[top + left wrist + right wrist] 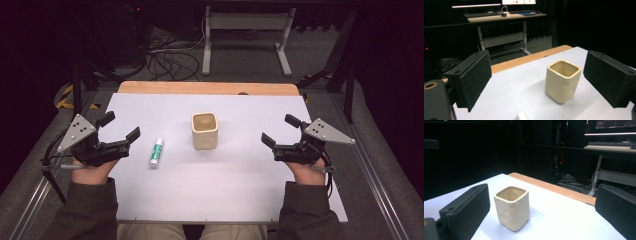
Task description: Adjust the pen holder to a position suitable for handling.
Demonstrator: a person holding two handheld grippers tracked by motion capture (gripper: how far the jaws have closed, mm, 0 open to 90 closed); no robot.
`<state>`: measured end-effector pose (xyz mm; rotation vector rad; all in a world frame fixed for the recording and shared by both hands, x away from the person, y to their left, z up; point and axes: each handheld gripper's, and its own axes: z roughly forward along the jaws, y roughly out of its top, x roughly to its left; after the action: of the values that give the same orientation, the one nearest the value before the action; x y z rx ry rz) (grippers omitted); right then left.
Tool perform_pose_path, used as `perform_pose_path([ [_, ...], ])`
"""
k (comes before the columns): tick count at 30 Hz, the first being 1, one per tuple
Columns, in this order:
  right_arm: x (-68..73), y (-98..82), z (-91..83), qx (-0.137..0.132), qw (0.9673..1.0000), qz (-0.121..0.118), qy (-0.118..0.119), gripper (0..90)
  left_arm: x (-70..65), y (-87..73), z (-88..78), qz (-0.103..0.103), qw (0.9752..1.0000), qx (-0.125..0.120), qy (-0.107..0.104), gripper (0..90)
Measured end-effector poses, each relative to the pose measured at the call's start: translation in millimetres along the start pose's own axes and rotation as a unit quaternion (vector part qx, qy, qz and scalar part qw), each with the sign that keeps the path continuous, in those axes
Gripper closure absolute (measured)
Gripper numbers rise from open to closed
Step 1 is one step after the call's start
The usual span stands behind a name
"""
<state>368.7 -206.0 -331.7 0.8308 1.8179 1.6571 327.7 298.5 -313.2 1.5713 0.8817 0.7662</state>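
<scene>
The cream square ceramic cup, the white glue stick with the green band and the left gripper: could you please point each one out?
Cream square ceramic cup [205, 135]: high view, front wall.
White glue stick with the green band [157, 152]: high view, mid-barrel.
Left gripper [120, 127]: high view, midway between its open jaw tips.

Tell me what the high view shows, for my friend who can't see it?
A cream square cup stands in the middle of a white table, with a small white tube with a green band lying to its left. A person's hands hold the left gripper and right gripper at either side, both open, touching nothing.
</scene>
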Motion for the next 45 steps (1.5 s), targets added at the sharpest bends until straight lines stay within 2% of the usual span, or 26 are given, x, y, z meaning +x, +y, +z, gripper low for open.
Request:
perform_pose_path([
  [3,0.4,0.6,-1.0,0.003,1.0000,0.002,-0.008,0.7,-0.2,-1.5,2.8,-0.004,1.0000,0.004,0.004,10.4],
  [10,-2.4,1.0,-2.6,0.005,0.9997,0.005,-0.022,0.9,-2.9,-7.3,12.9,-0.013,0.9992,0.023,0.029,11.8],
  [14,-2.8,1.4,-4.0,0.003,0.9996,0.003,-0.026,1.4,-5.3,-10.8,19.5,-0.015,0.9991,0.028,0.028,12.5],
  [22,-4.2,1.9,-7.1,0.000,0.9997,0.006,-0.025,1.5,-8.0,-19.3,36.2,-0.019,0.9977,0.054,0.037,14.0],
  [26,-5.0,2.3,-8.6,-0.002,0.9997,0.007,-0.025,1.6,-6.7,-20.3,45.1,-0.032,0.9960,0.069,0.046,16.7],
  [34,-5.9,2.0,-6.6,0.002,0.9996,0.007,-0.025,1.6,-7.5,-21.8,55.3,-0.044,0.9945,0.080,0.051,18.3],
  [39,-5.9,2.2,-5.3,0.003,0.9996,0.009,-0.026,1.5,-6.2,-26.0,64.1,-0.055,0.9922,0.098,0.054,19.6],
  [40,-5.2,2.7,-4.9,0.003,0.9996,0.008,-0.026,1.5,-4.7,-28.5,67.7,-0.058,0.9909,0.110,0.053,20.4],
  [41,-5.2,2.7,-4.9,0.003,0.9996,0.008,-0.026,1.5,-4.7,-28.5,67.7,-0.058,0.9909,0.110,0.053,20.4],
  [44,-4.0,3.3,-4.5,0.004,0.9997,0.005,-0.026,1.6,-3.0,-33.3,72.4,-0.062,0.9886,0.125,0.057,20.8],
  [45,-3.7,3.5,-4.8,0.003,0.9996,0.008,-0.025,1.6,-2.0,-37.0,75.2,-0.067,0.9869,0.134,0.061,21.0],
])
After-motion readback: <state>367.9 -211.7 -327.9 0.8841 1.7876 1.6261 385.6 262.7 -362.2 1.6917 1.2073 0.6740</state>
